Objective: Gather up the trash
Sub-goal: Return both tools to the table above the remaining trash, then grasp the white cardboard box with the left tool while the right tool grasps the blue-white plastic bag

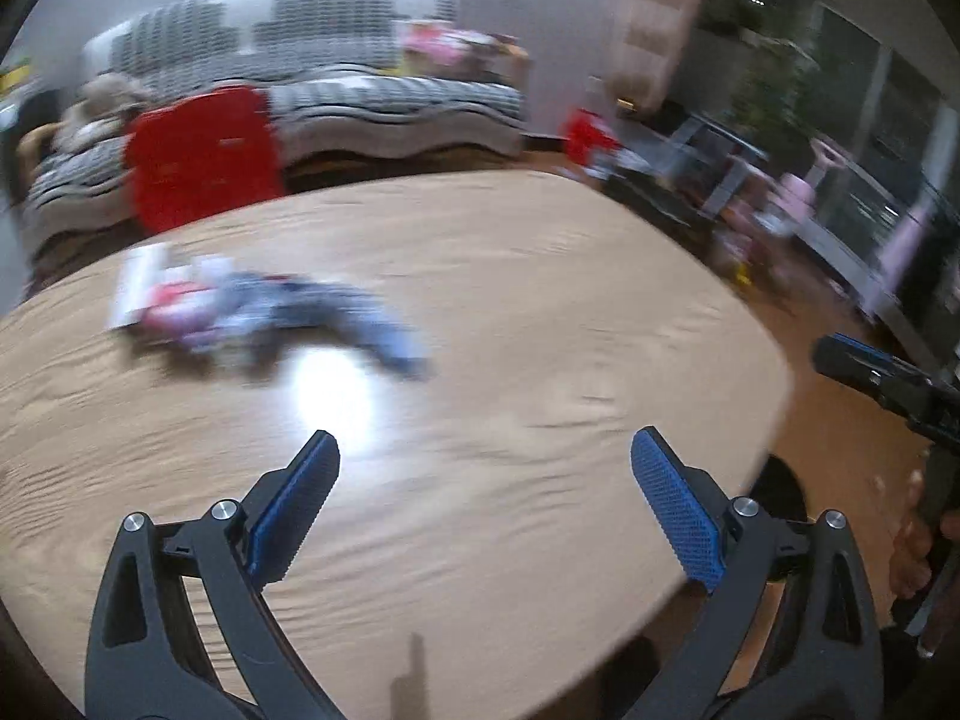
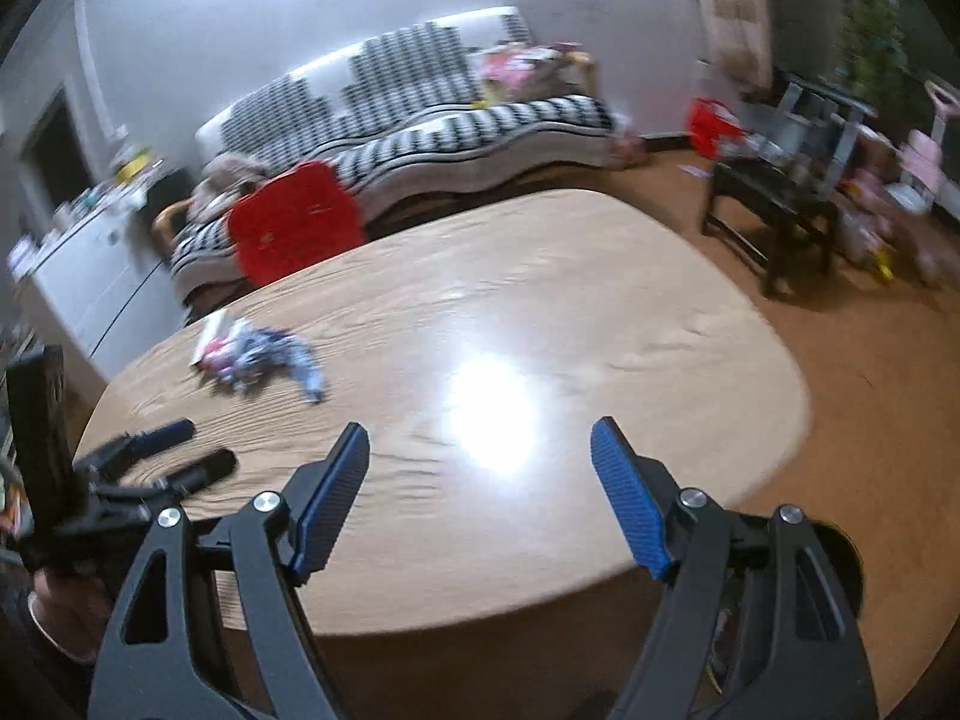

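A pile of crumpled trash wrappers (image 1: pixel 258 312), white, pink and blue, lies on the far left of the wooden table (image 1: pixel 540 276). It also shows in the right wrist view (image 2: pixel 258 354). My left gripper (image 1: pixel 483 450) is open and empty, held above the table's near part, well short of the pile. My right gripper (image 2: pixel 480 438) is open and empty above the table's near edge. The left gripper's fingers (image 2: pixel 174 450) show at the left of the right wrist view. The right gripper (image 1: pixel 870 366) shows at the right edge of the left wrist view.
A red chair (image 2: pixel 294 222) stands at the table's far side. A striped sofa (image 2: pixel 432 120) is behind it. A white cabinet (image 2: pixel 90 276) is at the left. A dark low table (image 2: pixel 774 210) and toys stand at the right. A dark round bin (image 2: pixel 840 564) sits below the table's near right corner.
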`<state>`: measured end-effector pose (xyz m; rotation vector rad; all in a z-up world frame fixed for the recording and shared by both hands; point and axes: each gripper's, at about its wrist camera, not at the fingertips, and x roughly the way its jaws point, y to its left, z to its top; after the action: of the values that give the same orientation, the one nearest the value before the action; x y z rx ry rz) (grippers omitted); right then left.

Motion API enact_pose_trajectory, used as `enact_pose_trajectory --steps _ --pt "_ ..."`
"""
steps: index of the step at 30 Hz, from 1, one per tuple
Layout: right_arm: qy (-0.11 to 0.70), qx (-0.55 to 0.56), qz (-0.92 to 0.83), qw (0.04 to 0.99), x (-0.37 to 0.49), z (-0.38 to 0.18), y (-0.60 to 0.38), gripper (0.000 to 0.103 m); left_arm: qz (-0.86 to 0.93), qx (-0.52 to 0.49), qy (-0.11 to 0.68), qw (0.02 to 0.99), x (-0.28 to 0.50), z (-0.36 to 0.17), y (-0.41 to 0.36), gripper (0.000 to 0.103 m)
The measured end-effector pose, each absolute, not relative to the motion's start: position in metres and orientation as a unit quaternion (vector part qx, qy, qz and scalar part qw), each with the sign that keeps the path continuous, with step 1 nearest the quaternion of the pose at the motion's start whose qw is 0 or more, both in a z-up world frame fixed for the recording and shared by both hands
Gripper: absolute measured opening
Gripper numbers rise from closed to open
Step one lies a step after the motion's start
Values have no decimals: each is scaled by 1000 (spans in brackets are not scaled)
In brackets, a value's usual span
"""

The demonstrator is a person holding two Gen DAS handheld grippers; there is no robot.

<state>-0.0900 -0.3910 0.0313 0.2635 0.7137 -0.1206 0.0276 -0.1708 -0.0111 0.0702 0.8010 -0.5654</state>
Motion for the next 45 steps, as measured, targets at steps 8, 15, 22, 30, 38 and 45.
enact_pose_trajectory --steps 8,15,22,30,38,45 --pt "356 97 9 929 -32 29 -316 74 -174 -2 385 906 57 -6 -60 95" --pt "371 57 38 926 25 10 -268 74 -137 -2 382 914 76 -13 -18 95" --pt "399 37 48 915 79 -24 -246 74 -90 -25 400 912 132 -28 9 95" --pt "422 25 50 905 129 -52 -236 74 -74 -62 416 904 214 -45 7 95" --pt "435 9 52 899 167 -73 -228 74 -97 -27 439 893 281 -64 -21 95" --pt "452 -19 49 890 187 -92 -218 58 -96 -25 457 884 302 -88 -19 91"
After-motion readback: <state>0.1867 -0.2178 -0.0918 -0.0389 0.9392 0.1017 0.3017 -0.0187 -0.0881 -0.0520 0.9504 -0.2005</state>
